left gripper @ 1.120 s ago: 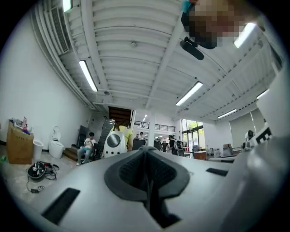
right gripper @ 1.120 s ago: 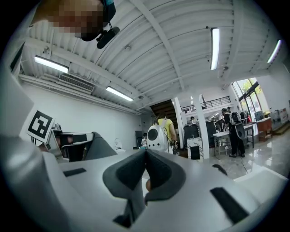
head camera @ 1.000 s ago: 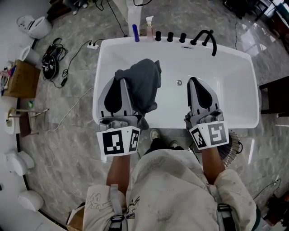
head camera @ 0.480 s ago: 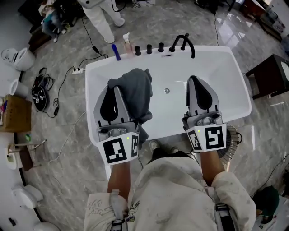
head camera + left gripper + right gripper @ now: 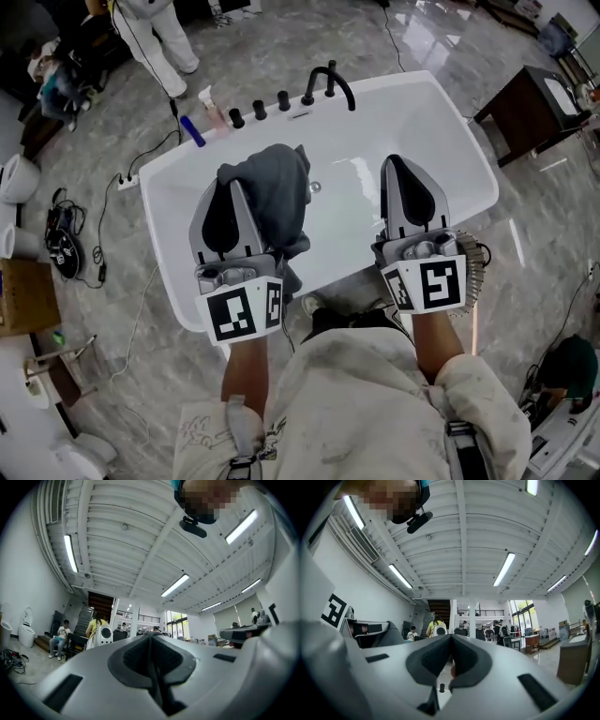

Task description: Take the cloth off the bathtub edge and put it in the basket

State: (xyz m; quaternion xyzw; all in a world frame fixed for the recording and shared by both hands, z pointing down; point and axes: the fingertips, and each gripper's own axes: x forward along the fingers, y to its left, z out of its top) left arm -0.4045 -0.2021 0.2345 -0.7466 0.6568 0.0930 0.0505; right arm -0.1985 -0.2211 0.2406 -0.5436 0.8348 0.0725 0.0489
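One glossy white bathtub (image 5: 412, 112) with rounded corners is filling the middle of the head view, standing on a veined grey stone floor (image 5: 394, 47). Two grey claws are reaching over it. The left claw (image 5: 232, 183), left of centre, is clamping its jaws on the single dark grey cloth (image 5: 277, 192). The cloth is bunching in soft folds at the tip and hanging down the claw's right side, over the tub's white inside. The right claw (image 5: 398, 169) is holding its jaws together on nothing. One slatted round basket (image 5: 476, 267) is peeking out at the lower right. One curved black spout (image 5: 333, 80) and three black knobs (image 5: 260, 110) are lining the tub's upper rim.
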